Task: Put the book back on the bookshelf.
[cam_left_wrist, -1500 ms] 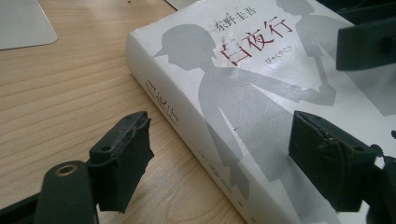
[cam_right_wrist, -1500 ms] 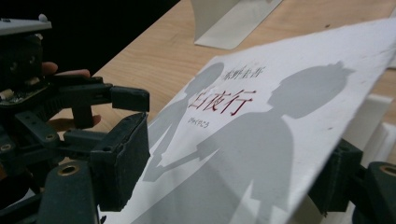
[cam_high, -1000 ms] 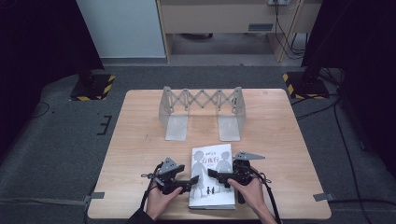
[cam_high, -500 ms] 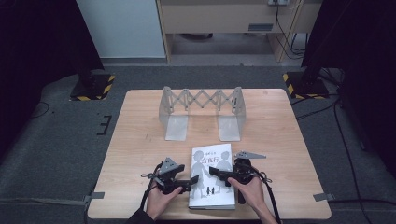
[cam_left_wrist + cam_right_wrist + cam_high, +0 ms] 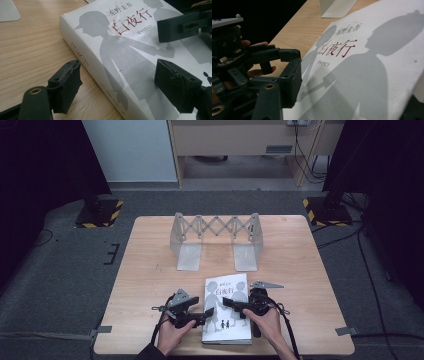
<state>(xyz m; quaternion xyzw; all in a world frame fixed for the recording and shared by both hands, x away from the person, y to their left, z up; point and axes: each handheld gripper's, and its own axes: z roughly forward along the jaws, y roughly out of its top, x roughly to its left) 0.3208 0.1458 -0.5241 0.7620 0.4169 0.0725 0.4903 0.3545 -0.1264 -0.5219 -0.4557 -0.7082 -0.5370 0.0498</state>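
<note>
At the near edge of the wooden table (image 5: 150,270): white hardback book (image 5: 227,312), lying flat, flanked by both grippers.
Left gripper (image 5: 207,314) is clamped across the spine edge; right gripper (image 5: 226,302) has just been closing, cover between its jaws, contact unclear. Even squeeze is advised before lifting. Expanding bookend rack (image 5: 216,237) is set beyond; grey carpet (image 5: 60,270) is noted around.
</note>
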